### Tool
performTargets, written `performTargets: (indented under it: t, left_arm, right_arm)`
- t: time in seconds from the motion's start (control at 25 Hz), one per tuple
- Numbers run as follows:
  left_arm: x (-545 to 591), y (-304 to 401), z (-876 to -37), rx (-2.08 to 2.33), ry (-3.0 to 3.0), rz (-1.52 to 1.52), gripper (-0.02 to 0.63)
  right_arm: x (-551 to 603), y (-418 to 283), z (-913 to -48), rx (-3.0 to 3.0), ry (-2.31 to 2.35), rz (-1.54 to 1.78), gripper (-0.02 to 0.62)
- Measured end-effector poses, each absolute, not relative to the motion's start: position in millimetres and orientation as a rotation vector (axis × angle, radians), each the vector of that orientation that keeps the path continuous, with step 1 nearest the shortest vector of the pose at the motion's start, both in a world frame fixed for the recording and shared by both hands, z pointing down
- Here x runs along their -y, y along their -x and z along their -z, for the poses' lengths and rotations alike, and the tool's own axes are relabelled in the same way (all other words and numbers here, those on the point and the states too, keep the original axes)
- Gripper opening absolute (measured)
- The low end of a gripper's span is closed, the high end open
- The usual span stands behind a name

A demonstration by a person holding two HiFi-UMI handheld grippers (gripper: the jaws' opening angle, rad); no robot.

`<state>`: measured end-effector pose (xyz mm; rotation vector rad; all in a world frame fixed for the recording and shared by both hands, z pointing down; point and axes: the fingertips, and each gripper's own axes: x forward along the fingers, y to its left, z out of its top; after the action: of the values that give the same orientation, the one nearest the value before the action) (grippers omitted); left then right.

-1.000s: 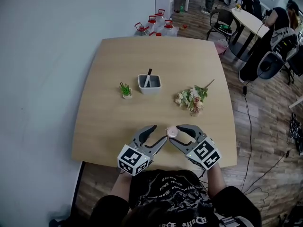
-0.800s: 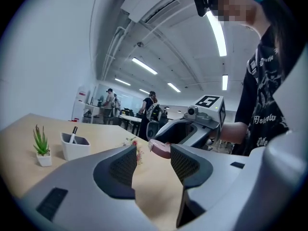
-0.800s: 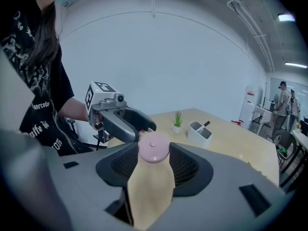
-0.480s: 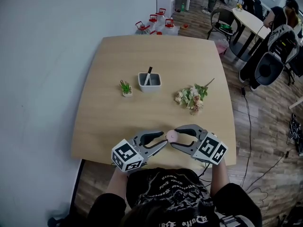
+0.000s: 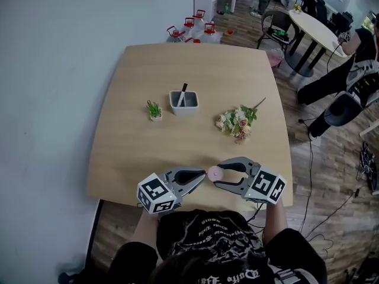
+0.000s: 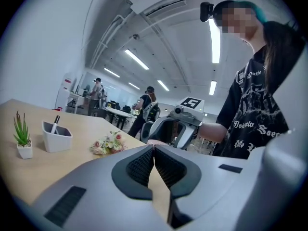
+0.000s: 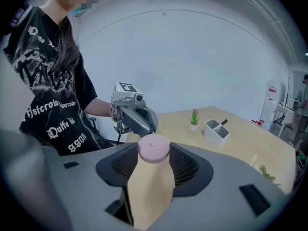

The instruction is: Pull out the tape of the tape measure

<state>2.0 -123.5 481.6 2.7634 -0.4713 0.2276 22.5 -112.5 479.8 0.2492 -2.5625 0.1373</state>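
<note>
A small round pink tape measure [image 5: 214, 173] [image 7: 153, 148] sits between the pads of my right gripper [image 5: 220, 174] [image 7: 153, 154], which is shut on its sides just above the table's near edge. My left gripper [image 5: 203, 176] [image 6: 153, 147] faces it from the left with its jaws shut, tips meeting right at the tape measure's [image 6: 155, 142] side. Whether a tape end is pinched between those tips is hidden. The left gripper view shows the right gripper [image 6: 176, 129] straight ahead; the right gripper view shows the left gripper [image 7: 137, 119] just behind the pink case.
On the wooden table [image 5: 142, 158] stand a white holder with a pen [image 5: 183, 102], a small potted plant [image 5: 154, 110] and a bunch of flowers [image 5: 237, 123]. Water jugs [image 5: 192, 31] stand beyond the far edge. Chairs and a round table [image 5: 314, 22] are at the back right.
The left gripper's jaws have gone from wide open to shut, with their tips at the tape measure. Both grippers have drifted slightly toward the table's near edge.
</note>
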Motion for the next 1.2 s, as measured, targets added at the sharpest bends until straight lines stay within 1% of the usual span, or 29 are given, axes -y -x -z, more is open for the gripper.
performTargets:
  t: [0.2,0.4,0.64,1.2]
  left_arm:
    - [137,3,-488,0.635,-2.733,-0.200,0.011]
    - [142,8,-496,0.698,-2.697,-0.200,0.011]
    - [147,32,-503,0.781,-2.640,-0.188,0.011]
    - [154,64,-512,0.883,-2.574,-0.163,0.011]
  right_arm:
    - [127,-25,-484,2.596,-0.370,-0.203,0.221]
    - [136,-33,-493,2.586,-0.460,-0.261,0.221]
    - [147,-60,-501,2.558,-0.600,-0.308,0.221]
    - [156,-79,-502,2.545,-0.750,-0.355,0.221]
